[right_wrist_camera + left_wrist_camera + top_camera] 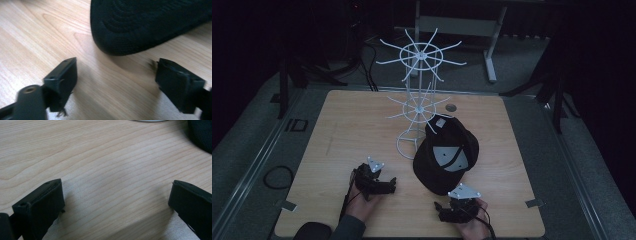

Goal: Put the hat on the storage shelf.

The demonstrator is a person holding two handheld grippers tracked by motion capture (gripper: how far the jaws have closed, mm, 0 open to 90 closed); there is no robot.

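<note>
Two wide, empty claws here: right one (pixel 115 82) faces the cap (pixel 150 25); we could shove its brim away.

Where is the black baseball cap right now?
In the high view, the black baseball cap lies upside down on the wooden table, right of centre, beside the white wire rack's base, ahead of the right gripper.

The high view is dim and grainy; beyond the table (pixel 362 120) everything sinks into near black. Both gripper views are brighter and evenly lit, with soft shadows on the wood beneath the jaws. The right gripper view is smeared by motion blur around the cap (pixel 150 25).
</note>
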